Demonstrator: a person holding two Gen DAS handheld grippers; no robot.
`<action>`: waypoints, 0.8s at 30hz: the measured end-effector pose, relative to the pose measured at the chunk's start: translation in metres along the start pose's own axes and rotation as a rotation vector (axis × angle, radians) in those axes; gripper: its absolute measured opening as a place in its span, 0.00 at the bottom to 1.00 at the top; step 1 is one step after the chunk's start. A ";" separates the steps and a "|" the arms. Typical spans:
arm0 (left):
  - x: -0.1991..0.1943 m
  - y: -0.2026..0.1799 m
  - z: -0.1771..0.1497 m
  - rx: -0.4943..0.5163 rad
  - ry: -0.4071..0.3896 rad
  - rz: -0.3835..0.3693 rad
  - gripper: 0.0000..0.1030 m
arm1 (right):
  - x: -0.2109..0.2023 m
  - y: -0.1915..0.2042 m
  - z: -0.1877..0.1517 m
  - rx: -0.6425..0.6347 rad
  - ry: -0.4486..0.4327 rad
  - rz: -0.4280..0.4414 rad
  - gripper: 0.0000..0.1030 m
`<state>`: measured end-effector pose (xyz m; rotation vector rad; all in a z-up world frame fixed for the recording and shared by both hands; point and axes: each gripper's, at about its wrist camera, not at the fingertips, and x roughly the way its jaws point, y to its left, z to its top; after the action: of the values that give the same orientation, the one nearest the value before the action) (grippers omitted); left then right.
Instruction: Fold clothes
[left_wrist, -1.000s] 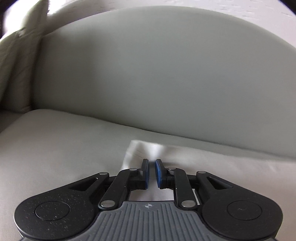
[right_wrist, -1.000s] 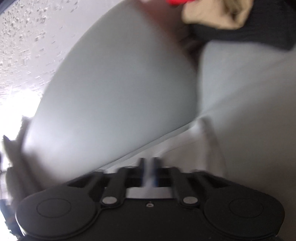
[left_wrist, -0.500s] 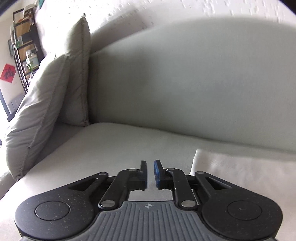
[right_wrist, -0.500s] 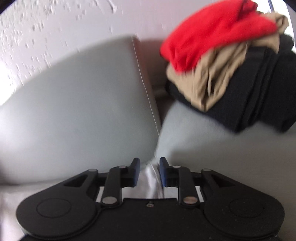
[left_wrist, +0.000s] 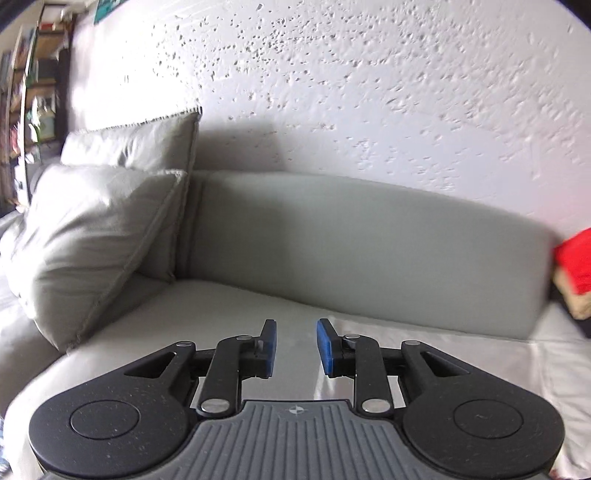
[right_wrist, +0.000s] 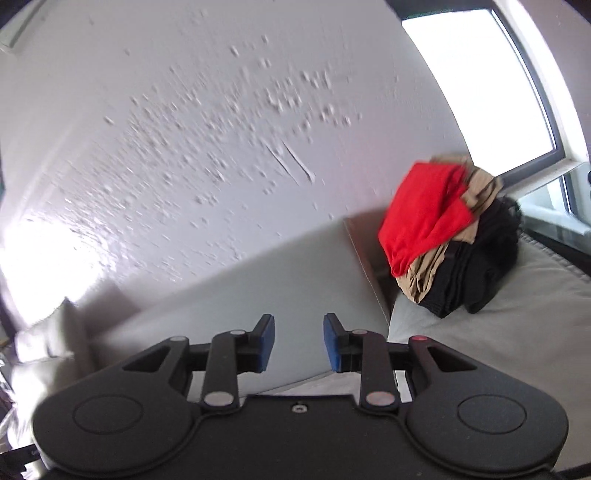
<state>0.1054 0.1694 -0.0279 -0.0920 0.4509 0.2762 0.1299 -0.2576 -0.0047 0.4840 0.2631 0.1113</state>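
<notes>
Two black two-finger grippers with blue pads are held above a pale grey fabric sofa (left_wrist: 332, 251) set against a white textured wall (left_wrist: 369, 92). From the left wrist view, the left gripper (left_wrist: 296, 347) has its jaws parted, having just been opening, with nothing between the pads; it grasps nothing. Below and to its right, a white cloth garment (left_wrist: 480, 354) lies flat on the sofa seat, its near part hidden behind the gripper body. Two pale grey square cushions (left_wrist: 99, 236) lean against the sofa's left end, one behind the other. At the far right edge, a corner of a heap of clothes (left_wrist: 576, 266) shows red over tan.

From the right wrist view, which is blurred, the right gripper (right_wrist: 299, 343) also has its jaws apart, having just been opening, and empty. Well beyond it to the right, the same heap (right_wrist: 450, 236) rests on the sofa seat beside the back cushion: a red garment on top, a tan one beneath, black ones at the bottom. A bright window (right_wrist: 480, 85) stands behind the heap.
</notes>
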 end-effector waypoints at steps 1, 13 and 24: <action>-0.008 0.004 -0.005 -0.004 0.013 -0.021 0.25 | -0.015 0.000 -0.001 0.004 0.004 0.002 0.33; 0.084 -0.051 -0.077 0.294 0.379 -0.051 0.26 | 0.072 -0.076 -0.078 -0.007 0.511 -0.184 0.25; 0.109 -0.082 -0.098 0.342 0.487 0.005 0.32 | 0.122 -0.051 -0.113 -0.400 0.771 -0.308 0.17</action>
<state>0.1818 0.1026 -0.1617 0.1809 0.9758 0.1762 0.2177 -0.2315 -0.1526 -0.0237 1.0443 0.0426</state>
